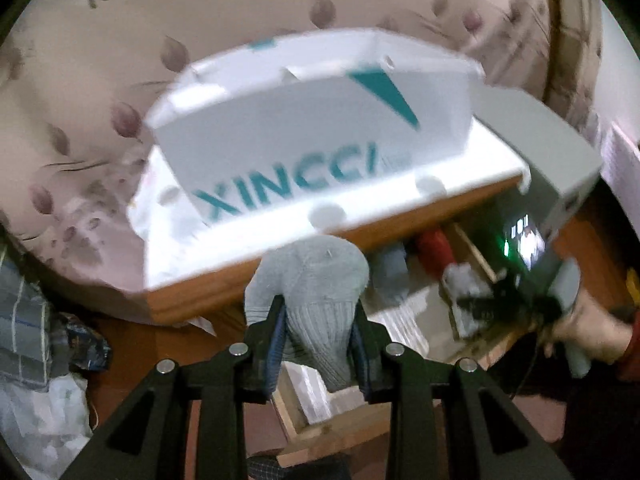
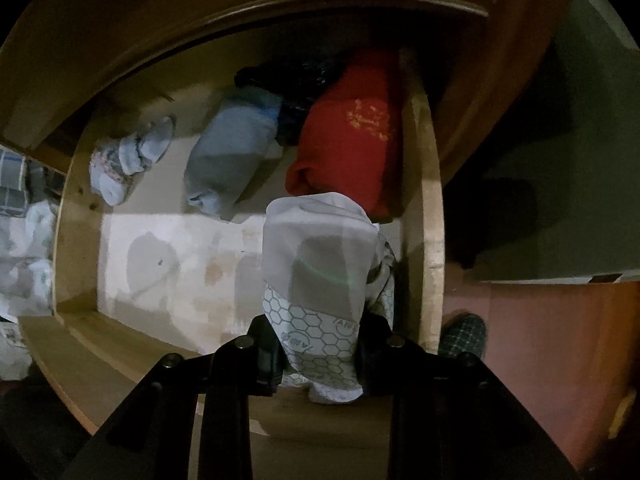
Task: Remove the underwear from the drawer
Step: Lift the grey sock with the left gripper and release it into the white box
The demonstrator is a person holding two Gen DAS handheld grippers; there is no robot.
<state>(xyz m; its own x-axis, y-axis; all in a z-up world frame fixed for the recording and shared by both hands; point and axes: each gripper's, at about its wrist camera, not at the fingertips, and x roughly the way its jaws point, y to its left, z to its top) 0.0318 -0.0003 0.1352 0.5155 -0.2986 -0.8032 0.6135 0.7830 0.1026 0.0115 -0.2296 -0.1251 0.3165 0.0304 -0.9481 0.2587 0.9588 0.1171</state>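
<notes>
My left gripper [image 1: 318, 308] is shut on a grey ribbed rolled garment [image 1: 316, 276], held up in front of the cabinet's wooden edge, above the open drawer [image 1: 332, 428]. My right gripper [image 2: 316, 332] points down into the wooden drawer [image 2: 434, 200] and is shut on a white and grey piece of underwear [image 2: 320, 256] with a honeycomb-print band. Further back in the drawer lie a red folded piece [image 2: 348, 136], a grey-blue roll [image 2: 228, 156], a white and pink bundle [image 2: 128, 156] and something black [image 2: 292, 76]. The left wrist view shows the right gripper [image 1: 504, 300] blurred, in a hand [image 1: 592, 332].
A white box with teal letters [image 1: 312, 132] and a grey box [image 1: 560, 160] stand on the white cabinet top [image 1: 192, 252]. Floral bedding [image 1: 80, 80] lies behind. Plaid cloth [image 1: 24, 320] is piled at the left. A checked slipper [image 2: 464, 334] stands on the reddish floor [image 2: 540, 340].
</notes>
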